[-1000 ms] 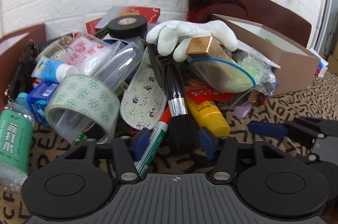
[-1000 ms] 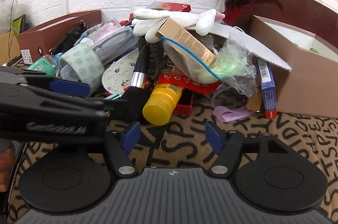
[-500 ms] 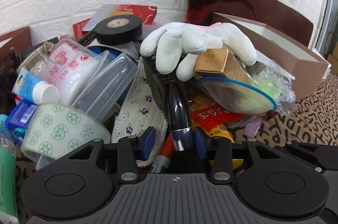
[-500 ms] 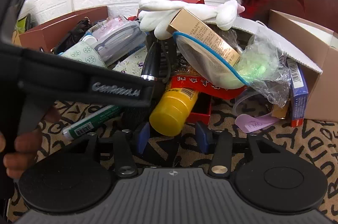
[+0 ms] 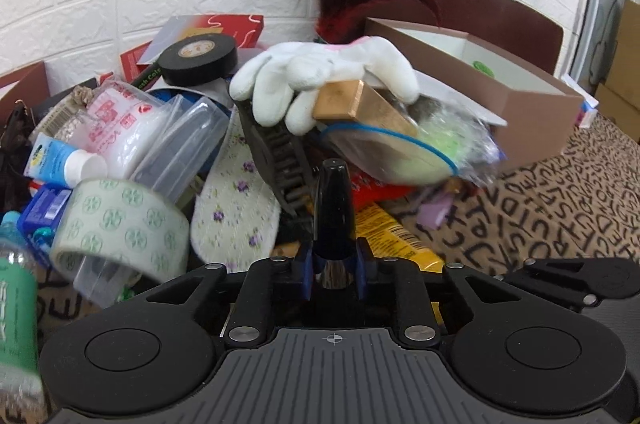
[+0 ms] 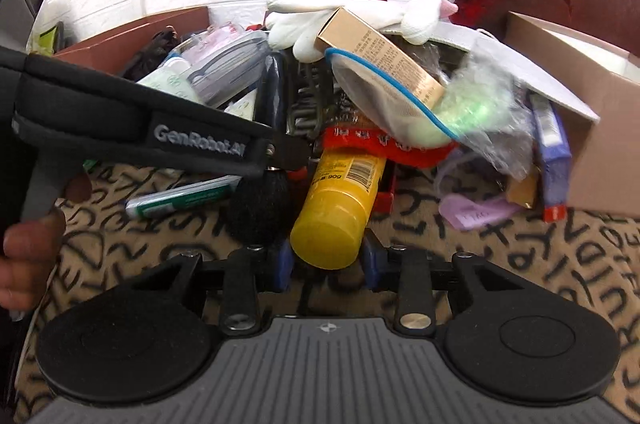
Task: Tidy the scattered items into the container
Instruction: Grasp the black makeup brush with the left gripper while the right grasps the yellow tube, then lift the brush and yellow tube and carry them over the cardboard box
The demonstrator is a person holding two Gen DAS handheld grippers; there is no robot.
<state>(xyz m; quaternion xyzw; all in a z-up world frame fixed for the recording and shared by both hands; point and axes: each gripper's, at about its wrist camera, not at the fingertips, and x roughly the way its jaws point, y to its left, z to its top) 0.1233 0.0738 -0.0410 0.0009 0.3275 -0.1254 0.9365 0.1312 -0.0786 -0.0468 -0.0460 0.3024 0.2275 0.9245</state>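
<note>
The brown box (image 5: 532, 111) sits open at the right of the heap. My right gripper (image 6: 326, 262) straddles the yellow bottle (image 6: 336, 203), pads flanking its cap, contact unclear. My left gripper (image 5: 332, 264) is clamped on the makeup brush (image 5: 333, 212) handle.

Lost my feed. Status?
Left tool shut on brush. Right tool around yellow bottle, not clamped. Box ahead, pile between.

Both wrist views face the clutter pile (image 5: 280, 151) closely, sharing the white glove (image 6: 304, 11).
</note>
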